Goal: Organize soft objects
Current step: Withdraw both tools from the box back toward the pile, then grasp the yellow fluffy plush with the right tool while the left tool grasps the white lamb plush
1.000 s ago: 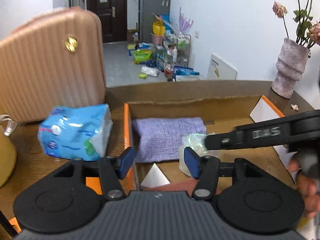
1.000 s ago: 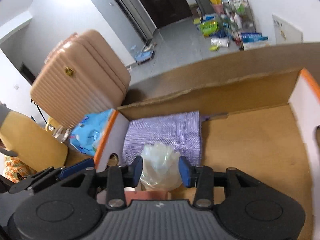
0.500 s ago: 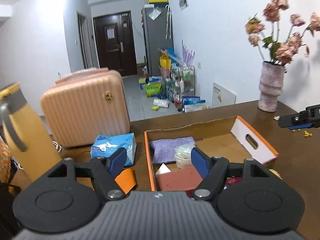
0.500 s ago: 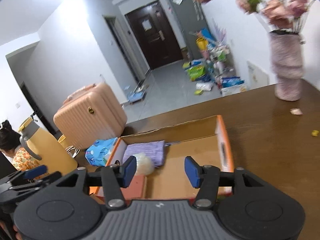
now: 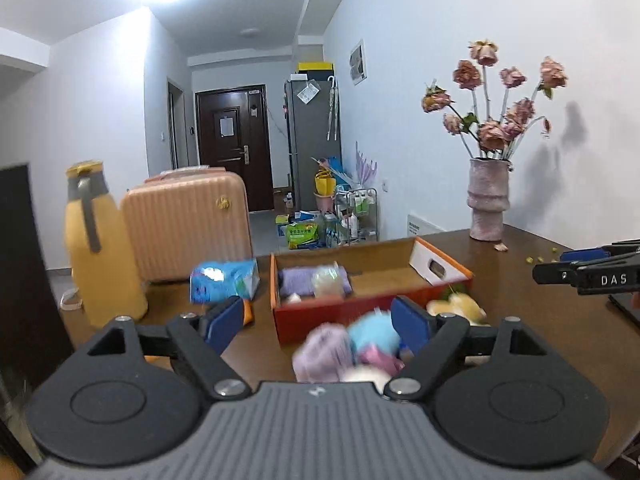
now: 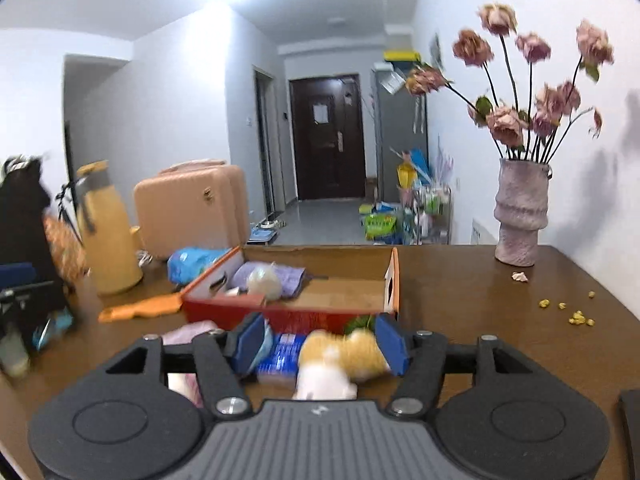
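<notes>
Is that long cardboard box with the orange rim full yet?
No, partly filled. A purple knitted cloth and a pale crumpled bag sit at one end of the box; the rest shows bare cardboard floor.

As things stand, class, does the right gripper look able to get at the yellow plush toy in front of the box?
Probably yes: the right gripper, its jaws opening, frames the yellow plush toy with nothing between; the box stands behind it.

Orange-rimmed cardboard box [image 6: 394,276] with a red front; inside it, a lilac cloth [image 6: 286,276]. In front of the box, an orange-and-white plush [image 6: 344,356], blurred. Left of the box, a ribbed peach suitcase [image 6: 188,208], then a yellow flask [image 6: 108,236].
</notes>
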